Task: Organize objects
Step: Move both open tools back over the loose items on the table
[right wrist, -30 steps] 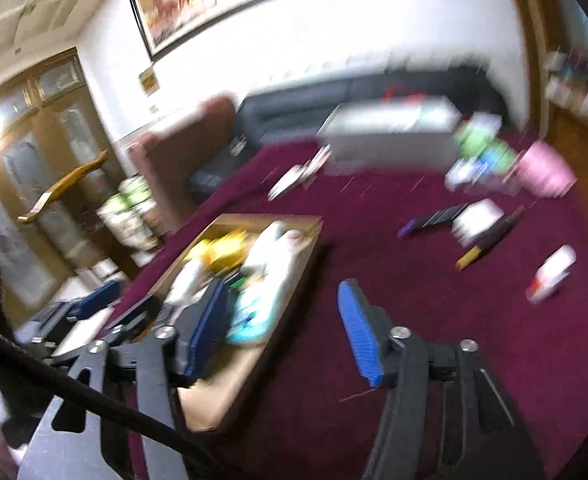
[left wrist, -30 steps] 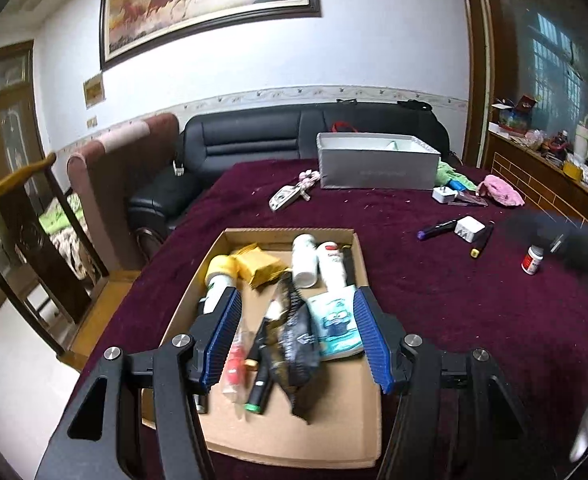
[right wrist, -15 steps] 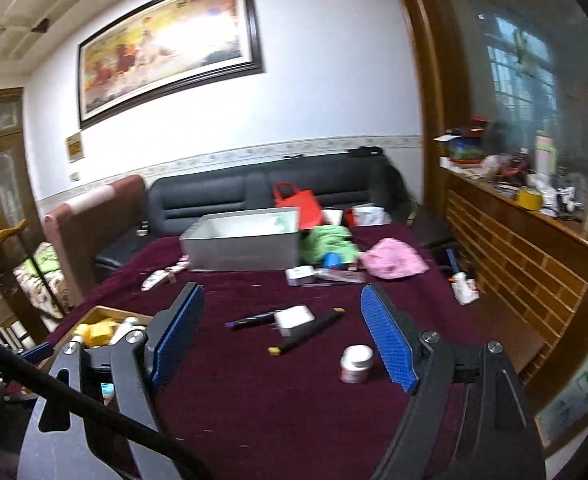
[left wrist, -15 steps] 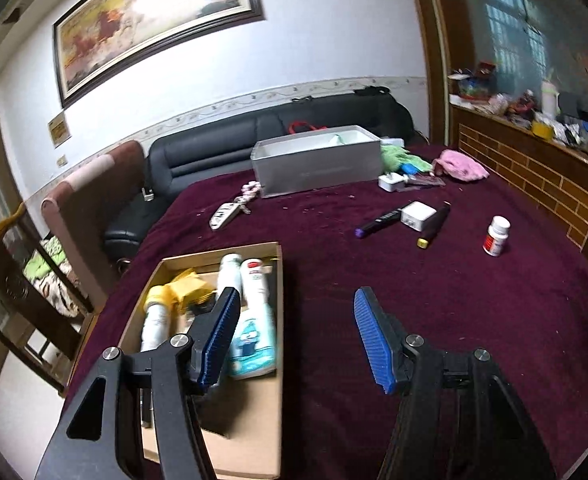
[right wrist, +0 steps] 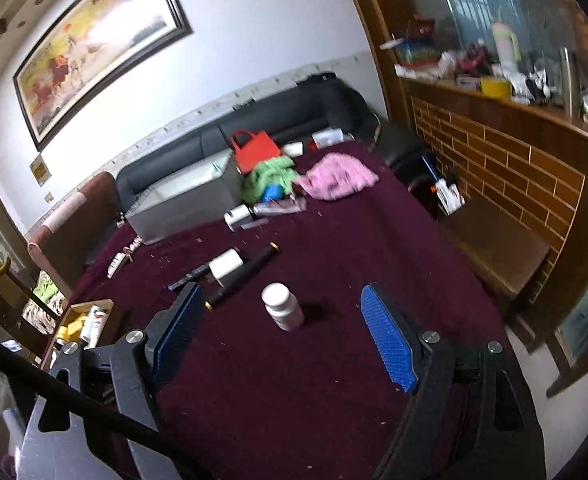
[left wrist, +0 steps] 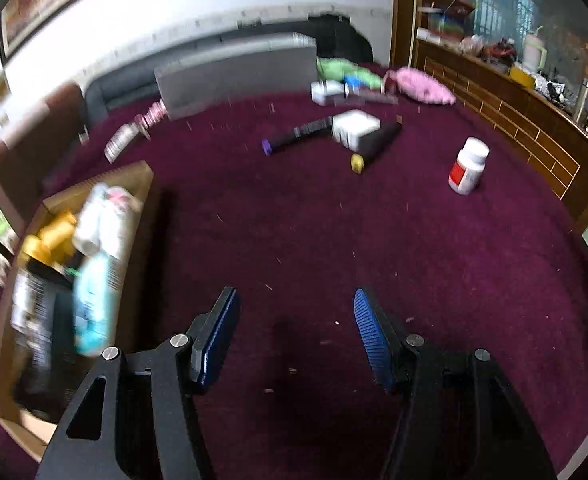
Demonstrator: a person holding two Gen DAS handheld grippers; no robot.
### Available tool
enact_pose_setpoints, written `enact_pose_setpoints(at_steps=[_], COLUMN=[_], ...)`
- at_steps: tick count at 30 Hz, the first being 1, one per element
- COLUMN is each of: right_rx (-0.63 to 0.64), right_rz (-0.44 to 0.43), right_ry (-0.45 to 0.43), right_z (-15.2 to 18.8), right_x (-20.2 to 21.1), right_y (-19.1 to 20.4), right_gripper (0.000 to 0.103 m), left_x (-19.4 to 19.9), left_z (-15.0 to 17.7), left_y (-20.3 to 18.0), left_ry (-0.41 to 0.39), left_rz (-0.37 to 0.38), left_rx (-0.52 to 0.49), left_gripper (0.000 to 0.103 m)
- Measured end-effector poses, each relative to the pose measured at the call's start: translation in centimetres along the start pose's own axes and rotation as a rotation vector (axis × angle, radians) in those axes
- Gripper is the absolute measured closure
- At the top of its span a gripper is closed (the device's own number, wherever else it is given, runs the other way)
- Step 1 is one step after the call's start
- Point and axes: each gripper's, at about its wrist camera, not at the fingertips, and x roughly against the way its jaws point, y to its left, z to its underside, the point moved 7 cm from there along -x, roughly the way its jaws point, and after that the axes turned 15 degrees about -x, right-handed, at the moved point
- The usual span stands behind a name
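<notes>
A: We've got the right gripper (right wrist: 280, 322) over the maroon table (right wrist: 334, 360), jaws spread wide after opening moments ago, the white pill bottle (right wrist: 282, 312) upright just ahead between its fingers, untouched.

B: And our left gripper (left wrist: 294, 330) hangs parted and empty above bare cloth, the cardboard box (left wrist: 140, 208) of sorted items at its left.

Maroon table (right wrist: 334, 380): pill bottle (right wrist: 282, 311), cardboard box (left wrist: 142, 184).
</notes>
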Motion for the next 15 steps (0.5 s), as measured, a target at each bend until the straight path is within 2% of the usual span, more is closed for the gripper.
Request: enact_pose_setpoints(at_steps=[4, 8, 15], right_rx=[-0.001, 0.021, 0.089], right_rz=[0.011, 0.032, 0.116], right_ry=[0.058, 0.105, 0.147], right_z=[0.9, 1.6, 3.2], right_x=[-2.2, -5.5, -11.0], right_y=[-0.6, 0.0, 0.7], right_gripper=[0.022, 0.022, 0.023], left_x=[-2.8, -2.9, -2.9], left_z=[0.9, 0.6, 0.8], left_y=[-0.8, -1.2, -1.8], left_ry=[0.063, 0.047, 0.008], left_rz=[0.036, 0.029, 0.039], left_rx=[0.020, 0.013, -0.009], left_gripper=[0.050, 0.047, 0.025])
